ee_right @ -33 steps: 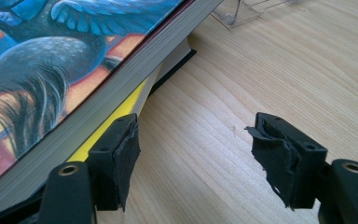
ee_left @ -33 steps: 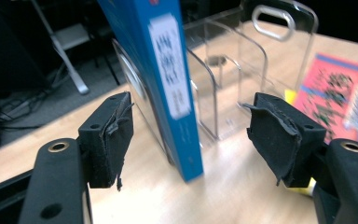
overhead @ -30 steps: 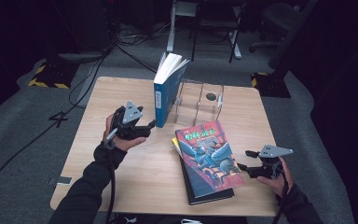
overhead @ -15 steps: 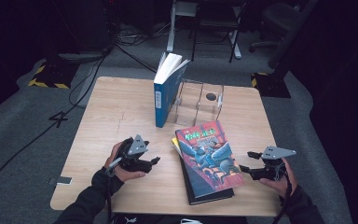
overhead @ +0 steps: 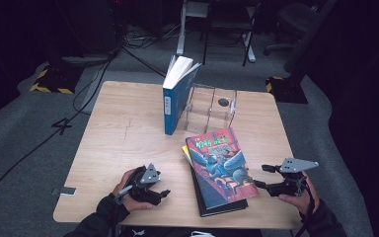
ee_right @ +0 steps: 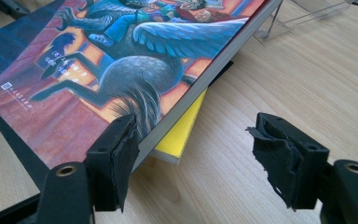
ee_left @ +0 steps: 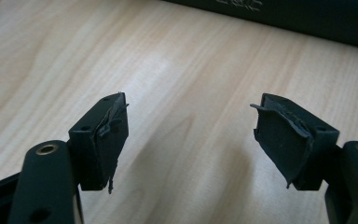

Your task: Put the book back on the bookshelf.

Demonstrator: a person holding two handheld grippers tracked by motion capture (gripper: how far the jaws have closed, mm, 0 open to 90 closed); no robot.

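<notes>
High view. Item: my left tongs, low over the near left of the desk, pointing right toward the stack of books. Since a second ago this hand has come back from beside the upright blue book to the near edge and sunk close to the wood. Item: my right tongs at the near right, tips at the right edge of the illustrated book, which lies on top of the stack near the middle of the desk, cover up, over a yellow book and a dark book. Item: clear rack behind the stack, beside the blue book.

Left gripper view. Item: left tongs, wide apart, having just been opening further; nothing between them, bare wood below, a dark book edge far ahead.

Right gripper view. Item: right tongs, wide apart, gripping nothing. One pad sits at the illustrated book's near corner; the yellow book peeks out beneath.

Note: my reading is that the blue book is now left standing and both tongs are turning to the stack, the top book next.
</notes>
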